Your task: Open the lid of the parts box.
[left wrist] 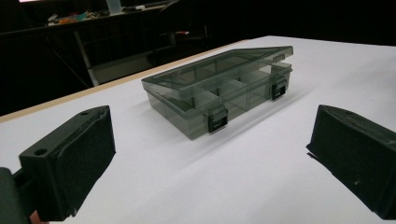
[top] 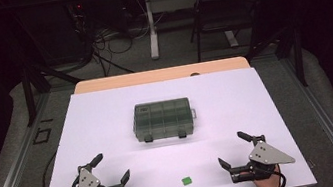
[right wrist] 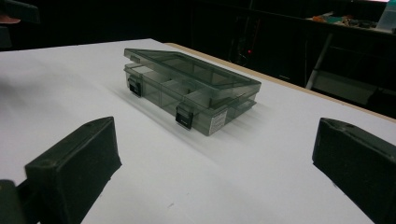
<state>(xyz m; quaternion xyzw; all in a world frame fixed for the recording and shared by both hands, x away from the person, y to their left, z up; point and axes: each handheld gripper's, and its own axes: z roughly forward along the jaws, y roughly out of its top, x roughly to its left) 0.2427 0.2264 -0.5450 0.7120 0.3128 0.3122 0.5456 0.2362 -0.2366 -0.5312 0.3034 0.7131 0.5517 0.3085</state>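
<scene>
Compartment box [top: 163, 119], smoky translucent plastic, lies flat near the middle of the white worktop [top: 107, 113]. Lid down; two black latches [top: 148, 139] on the long side facing the person. In the left gripper view the box [left wrist: 219, 91] shows inner dividers through the lid, latches toward the camera. In the right gripper view the same box [right wrist: 189, 91] sits at an angle, a pale label on its near end wall.

Small green piece [top: 186, 181] on the worktop near the front edge, well apart from the box, between the two grippers and nearer the right one.

Left gripper [top: 111, 169] rests at the front left of the worktop, jaws spread wide, nothing between them; box well ahead of it. Right gripper [top: 234, 150] at the front right, jaws likewise wide apart and empty. Each carries a grey three-cornered plate on top. Both point toward the box from either side; neither touches it.

Beyond the worktop: dark floor, tangled cables [top: 106, 42], a black chair [top: 224, 8].
</scene>
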